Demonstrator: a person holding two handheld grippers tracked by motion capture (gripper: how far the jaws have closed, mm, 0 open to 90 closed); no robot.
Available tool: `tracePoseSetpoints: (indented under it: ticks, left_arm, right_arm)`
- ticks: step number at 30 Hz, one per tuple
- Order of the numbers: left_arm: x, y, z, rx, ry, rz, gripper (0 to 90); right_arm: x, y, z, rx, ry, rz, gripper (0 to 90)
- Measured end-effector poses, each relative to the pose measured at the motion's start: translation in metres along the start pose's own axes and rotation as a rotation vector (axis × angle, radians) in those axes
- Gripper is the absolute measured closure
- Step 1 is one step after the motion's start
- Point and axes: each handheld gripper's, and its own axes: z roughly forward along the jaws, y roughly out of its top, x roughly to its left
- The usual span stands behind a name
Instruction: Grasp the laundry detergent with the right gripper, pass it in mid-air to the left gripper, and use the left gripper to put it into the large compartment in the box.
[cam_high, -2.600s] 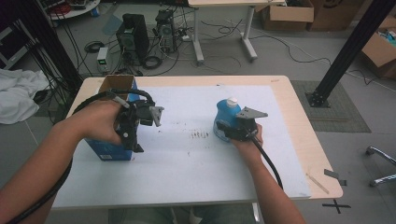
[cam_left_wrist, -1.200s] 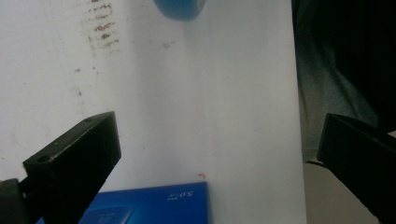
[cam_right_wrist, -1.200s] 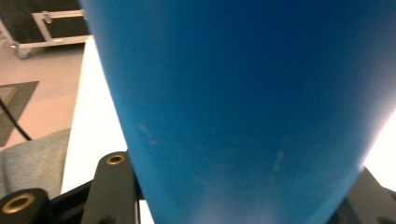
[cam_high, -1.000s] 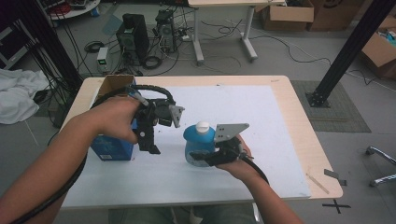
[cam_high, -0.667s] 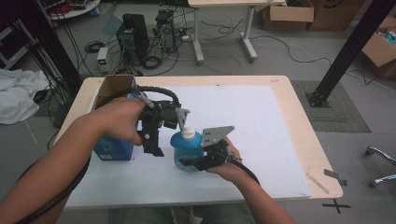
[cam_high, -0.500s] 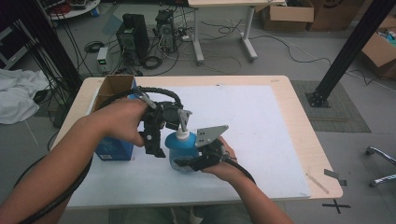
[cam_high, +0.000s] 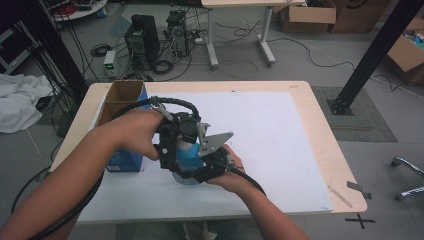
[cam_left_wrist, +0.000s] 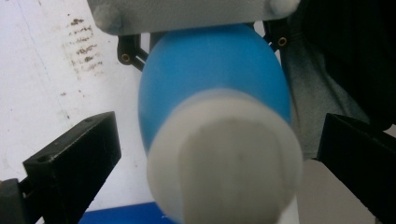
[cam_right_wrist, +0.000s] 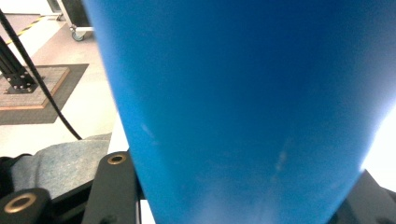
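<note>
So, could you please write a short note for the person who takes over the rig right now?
Right gripper: shut on the blue bottle, holding it by its body above the white sheet, near the table's left half.
Left gripper: open, its jaws standing on either side of the bottle's white cap, not yet pressing it.
Blue cardboard box: open, at the table's left edge, behind the left hand.
Done: bottle picked up and presented to the left gripper.
Left, probably: close the left jaws on the cap and work it. The bottle's final place is unclear.
</note>
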Motion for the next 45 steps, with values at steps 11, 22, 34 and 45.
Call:
tracePoseSetpoints:
  ticks: [11, 22, 34, 45]
  left_arm:
    - [0.0, 0.003, 0.006, 0.031, 0.002, -0.013, 0.1]
    - [0.001, 0.007, 0.01, 0.06, 0.013, -0.017, 1.4]
    - [0.002, 0.006, 0.008, 0.063, 0.022, -0.016, 10.6]
    - [0.003, 0.004, 0.007, 0.081, 0.021, -0.021, 22.2]
  right_arm:
    - [-0.001, 0.003, 0.003, 0.002, -0.003, 0.0, 45.3]
    - [0.001, 0.004, 0.003, 0.02, 0.0, 0.021, 45.3]
    - [-0.001, 0.003, 0.005, 0.01, 0.002, 0.016, 45.4]
    - [-0.003, 0.005, 0.007, 0.012, 0.022, 0.012, 45.5]
